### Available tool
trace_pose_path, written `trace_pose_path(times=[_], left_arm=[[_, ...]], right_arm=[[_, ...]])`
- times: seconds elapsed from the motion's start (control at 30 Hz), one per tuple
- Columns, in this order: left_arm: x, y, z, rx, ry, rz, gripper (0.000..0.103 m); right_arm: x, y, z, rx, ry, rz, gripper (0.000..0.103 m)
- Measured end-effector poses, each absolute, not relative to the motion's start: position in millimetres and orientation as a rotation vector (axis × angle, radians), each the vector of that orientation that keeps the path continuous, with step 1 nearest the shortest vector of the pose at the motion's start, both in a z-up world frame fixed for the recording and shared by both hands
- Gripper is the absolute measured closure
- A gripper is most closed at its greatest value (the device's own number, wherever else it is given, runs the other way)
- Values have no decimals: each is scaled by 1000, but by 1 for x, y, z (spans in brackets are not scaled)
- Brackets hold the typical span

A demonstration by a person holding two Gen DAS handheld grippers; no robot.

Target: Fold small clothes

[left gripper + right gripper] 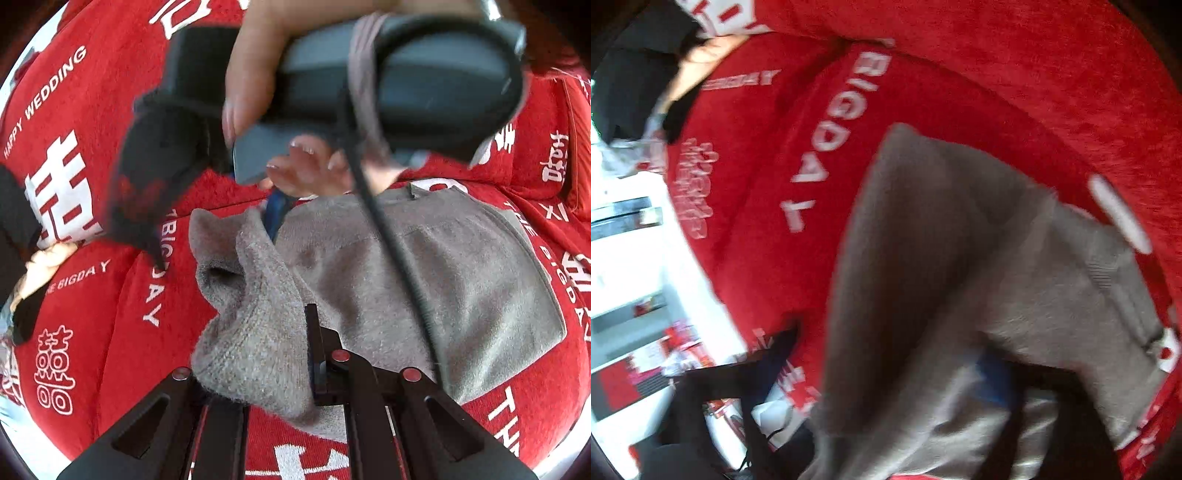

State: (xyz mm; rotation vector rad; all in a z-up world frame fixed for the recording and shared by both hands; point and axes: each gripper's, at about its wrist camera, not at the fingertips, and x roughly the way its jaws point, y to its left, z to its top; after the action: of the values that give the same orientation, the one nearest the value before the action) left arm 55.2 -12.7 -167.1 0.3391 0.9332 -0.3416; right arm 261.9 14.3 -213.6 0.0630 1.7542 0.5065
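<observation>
- Grey garment (424, 280) lies partly folded on the red blanket (110, 295).
- Left gripper (255, 373) clamps its near edge.
- Right gripper's (964, 402) state cannot be told through blur.

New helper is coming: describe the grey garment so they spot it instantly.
Look at the red plush cover with white lettering. On it lies a fuzzy grey knitted garment, partly folded, one end pinched in the left gripper. It is the only grey, unprinted fabric there.

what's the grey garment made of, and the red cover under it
Grey garment: looks like soft knit or fleece, matte, with a fuzzy nap and a ribbed edge. Red cover: seems plush, velvety fabric with a short pile, white lettering woven or printed on; which, I cannot tell.
</observation>
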Motion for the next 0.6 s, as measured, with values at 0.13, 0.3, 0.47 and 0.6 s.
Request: trace_pose_path(times=[0.13, 0.3, 0.47, 0.6], left_arm=[[58, -16, -155, 292, 955, -369, 94], [42, -45, -123, 325, 889, -485, 94], [17, -95, -98, 393, 820, -656, 94], [3, -143, -101, 441, 805, -798, 94]], right_arm=[[251, -29, -190, 246, 1630, 514, 86], [219, -112, -148, 528, 1432, 583, 86], [163, -209, -115, 691, 1208, 549, 86], [117, -280, -115, 772, 1101, 454, 87]])
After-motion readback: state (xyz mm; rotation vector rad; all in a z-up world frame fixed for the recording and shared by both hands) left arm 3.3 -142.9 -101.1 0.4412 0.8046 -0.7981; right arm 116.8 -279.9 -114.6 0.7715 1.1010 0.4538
